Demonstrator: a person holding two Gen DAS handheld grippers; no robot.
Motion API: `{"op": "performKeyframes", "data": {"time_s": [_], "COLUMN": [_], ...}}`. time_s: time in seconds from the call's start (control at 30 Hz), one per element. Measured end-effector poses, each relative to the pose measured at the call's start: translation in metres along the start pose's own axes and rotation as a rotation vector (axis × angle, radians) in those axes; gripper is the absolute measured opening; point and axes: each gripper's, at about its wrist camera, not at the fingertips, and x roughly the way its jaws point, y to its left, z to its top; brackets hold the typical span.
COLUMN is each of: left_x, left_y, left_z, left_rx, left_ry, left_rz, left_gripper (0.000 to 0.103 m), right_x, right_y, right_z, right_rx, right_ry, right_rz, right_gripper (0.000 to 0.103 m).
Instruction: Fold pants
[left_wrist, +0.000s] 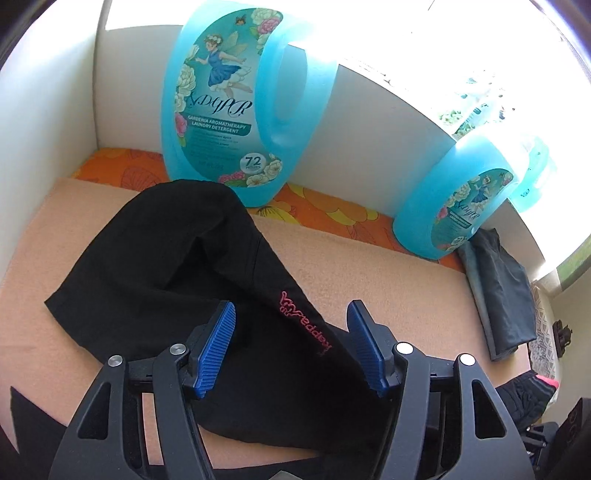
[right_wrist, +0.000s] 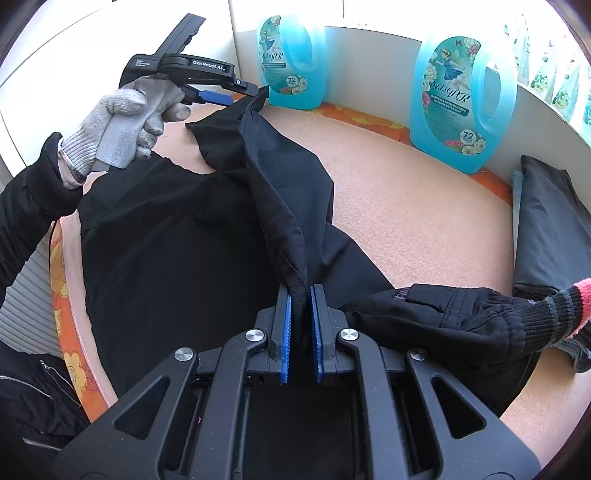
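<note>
Black pants with a red logo lie on a peach mat. In the left wrist view my left gripper is open, its blue pads on either side of the logo leg, just above the cloth. In the right wrist view my right gripper is shut on a fold of the black pants and lifts a ridge of cloth that runs toward the left gripper at the far end. The left gripper is held by a hand in a grey glove.
Two blue detergent jugs stand along the white back wall. A folded dark garment lies at the right edge of the mat. A black cuffed garment lies at the right, near my right gripper. An orange flowered cloth borders the mat.
</note>
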Motion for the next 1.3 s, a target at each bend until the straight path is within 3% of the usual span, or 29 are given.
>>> {"op": "performKeyframes", "data": {"time_s": [0.17,0.27,0.33,0.37,0.4,0.43,0.6,1.0,1.23,1.27,1.3], "left_x": [0.019,0.026,0.031,0.033,0.035,0.037,0.025,-0.080,-0.081,-0.079,-0.076], "left_y": [0.017,0.021,0.026,0.028,0.029,0.030,0.028,0.052,0.052,0.047,0.040], "left_z": [0.007,0.010,0.009,0.007,0.006,0.004,0.000,-0.019,-0.031,-0.031,-0.029], "left_rx": [-0.107,-0.123,-0.146,-0.156,-0.161,-0.165,-0.170,-0.141,-0.164,-0.158,-0.148], "left_ry": [0.047,0.041,0.040,0.037,0.036,0.039,-0.017,-0.203,-0.159,-0.146,-0.124], "left_rz": [-0.015,0.021,0.004,-0.005,-0.019,-0.031,-0.061,-0.076,-0.103,-0.115,-0.120], "left_gripper": [0.063,0.062,0.060,0.048,0.028,0.022,0.008,0.006,0.007,0.011,0.021], "right_x": [-0.006,-0.007,-0.009,-0.011,-0.012,-0.012,-0.019,-0.049,-0.044,-0.042,-0.041], "right_y": [0.012,0.019,0.022,0.023,0.025,0.025,0.037,0.057,0.065,0.068,0.071], "right_z": [-0.008,-0.012,-0.015,-0.016,-0.016,-0.016,-0.019,-0.025,-0.039,-0.040,-0.042], "right_rx": [-0.026,-0.053,-0.054,-0.052,-0.050,-0.053,-0.071,-0.098,-0.090,-0.096,-0.106], "right_ry": [-0.004,-0.006,-0.011,-0.015,-0.019,-0.022,-0.037,-0.088,-0.069,-0.067,-0.065], "right_rz": [-0.007,-0.016,-0.020,-0.020,-0.022,-0.026,-0.050,-0.111,-0.111,-0.110,-0.110], "right_gripper": [0.011,0.011,0.011,0.011,0.011,0.011,0.011,0.011,0.011,0.011,0.011]}}
